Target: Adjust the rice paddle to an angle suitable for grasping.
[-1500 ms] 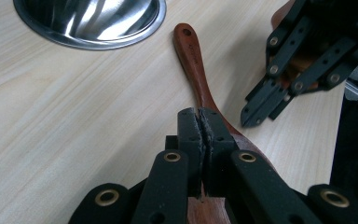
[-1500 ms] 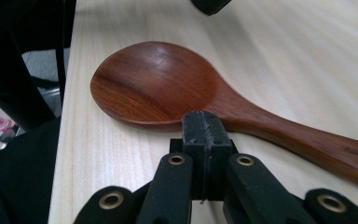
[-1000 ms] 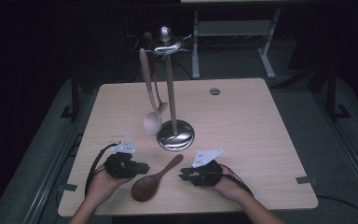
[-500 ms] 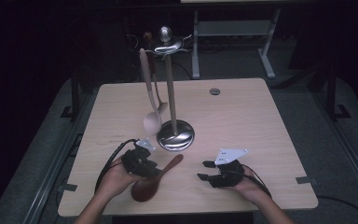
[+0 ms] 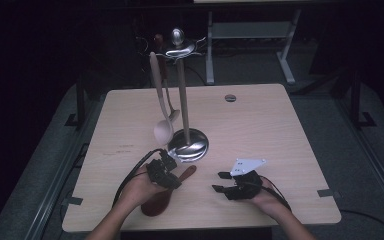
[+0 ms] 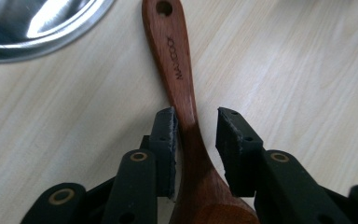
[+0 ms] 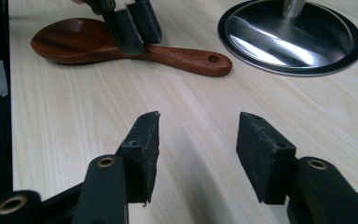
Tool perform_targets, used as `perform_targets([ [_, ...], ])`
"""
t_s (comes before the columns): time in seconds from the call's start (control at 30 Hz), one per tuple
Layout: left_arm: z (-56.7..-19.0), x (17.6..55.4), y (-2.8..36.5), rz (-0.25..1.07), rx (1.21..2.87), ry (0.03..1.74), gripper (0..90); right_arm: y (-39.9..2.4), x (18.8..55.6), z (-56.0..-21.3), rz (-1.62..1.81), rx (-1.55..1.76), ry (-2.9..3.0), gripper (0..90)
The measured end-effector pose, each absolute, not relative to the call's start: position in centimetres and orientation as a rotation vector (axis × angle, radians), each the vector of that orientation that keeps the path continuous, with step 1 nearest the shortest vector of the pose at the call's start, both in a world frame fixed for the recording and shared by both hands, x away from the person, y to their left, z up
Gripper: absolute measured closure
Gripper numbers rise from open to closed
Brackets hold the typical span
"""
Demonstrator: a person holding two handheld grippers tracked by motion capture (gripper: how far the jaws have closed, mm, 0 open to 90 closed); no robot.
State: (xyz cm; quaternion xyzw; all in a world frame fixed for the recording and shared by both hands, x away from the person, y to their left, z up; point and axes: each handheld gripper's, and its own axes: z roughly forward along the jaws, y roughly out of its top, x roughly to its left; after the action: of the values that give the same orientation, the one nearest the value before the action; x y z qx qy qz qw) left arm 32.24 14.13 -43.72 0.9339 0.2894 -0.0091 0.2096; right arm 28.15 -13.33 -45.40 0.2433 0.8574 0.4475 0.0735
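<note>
A dark wooden spoon lies flat near the table's front edge, its handle pointing towards the stand's base. My left gripper is open and sits over the handle's narrow part. Its left pad touches the wood, while the right pad stands a little off it. My right gripper rests open on the table to the right, nothing between its jaws. Its view shows the spoon farther off with the left gripper on it.
A metal utensil stand with a round base rises just behind the spoon. A pale wooden spoon and another utensil hang from its top. A small round cap sits at the table's far side.
My left gripper has moved right onto the dark spoon's handle. My right gripper has drawn away to the right, off the spoon. The spoon has stayed put.
</note>
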Motion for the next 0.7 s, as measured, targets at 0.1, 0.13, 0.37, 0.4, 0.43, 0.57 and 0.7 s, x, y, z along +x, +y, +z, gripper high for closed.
perform_targets([
  [0.1,-43.9,32.4,14.4,-0.023,2.644,0.778,70.9,-13.3,28.2,-45.4,1.341,0.735,2.576,49.0],
  [0.13,-43.9,32.5,14.4,-0.028,2.639,0.782,70.8,-13.3,28.2,-45.4,1.341,0.734,2.575,49.0],
  [0.37,-43.9,32.7,14.5,-0.027,2.635,0.793,73.7,-13.4,28.3,-45.4,1.343,0.738,2.567,49.5],
  [0.4,-43.9,32.8,14.6,-0.027,2.634,0.793,74.6,-13.4,28.3,-45.4,1.342,0.738,2.568,49.5],
  [0.43,-44.0,32.8,14.7,-0.033,2.629,0.8,75.9,-13.4,28.3,-45.4,1.343,0.739,2.569,49.6],
  [0.57,-44.0,33.0,14.8,-0.046,2.622,0.803,77.2,-13.3,28.4,-45.5,1.34,0.737,2.573,49.7],
  [0.7,-44.0,33.3,14.9,-0.077,2.618,0.819,77.3,-13.3,28.4,-45.5,1.339,0.742,2.577,50.0],
])
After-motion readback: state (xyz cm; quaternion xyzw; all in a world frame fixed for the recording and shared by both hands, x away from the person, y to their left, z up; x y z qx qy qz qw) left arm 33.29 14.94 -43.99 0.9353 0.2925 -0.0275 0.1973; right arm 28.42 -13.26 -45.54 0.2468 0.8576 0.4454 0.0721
